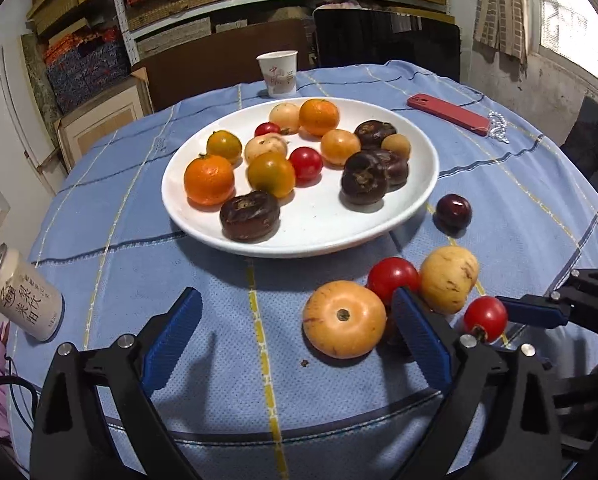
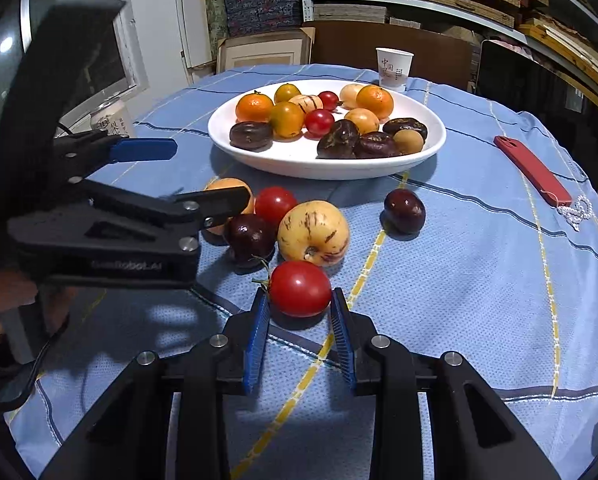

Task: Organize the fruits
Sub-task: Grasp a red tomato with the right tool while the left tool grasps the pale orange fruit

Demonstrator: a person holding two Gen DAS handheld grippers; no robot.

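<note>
A white plate [image 1: 379, 236] [image 2: 427, 156] holds several oranges, tomatoes and dark fruits. Loose on the blue cloth lie an orange-yellow fruit [image 1: 343, 318], a red tomato [image 1: 393, 278] [image 2: 275, 204], a streaked yellow fruit [image 1: 449, 284] [image 2: 313, 232] and two dark plums [image 1: 453, 211] [image 2: 405, 210] [image 2: 250, 238]. My right gripper [image 2: 300, 295] [image 1: 511, 314] is shut on a small red tomato [image 2: 300, 288] [image 1: 485, 318] resting on the cloth. My left gripper [image 1: 297, 296] [image 2: 211, 172] is open, low over the cloth, with the orange-yellow fruit between its fingers close to the right one.
A paper cup [image 1: 278, 73] [image 2: 393, 69] stands behind the plate. A red phone [image 1: 449, 114] [image 2: 533, 170] with a bead chain lies at the right. A drink can [image 1: 23, 292] stands at the table's left edge. Shelves and boxes fill the background.
</note>
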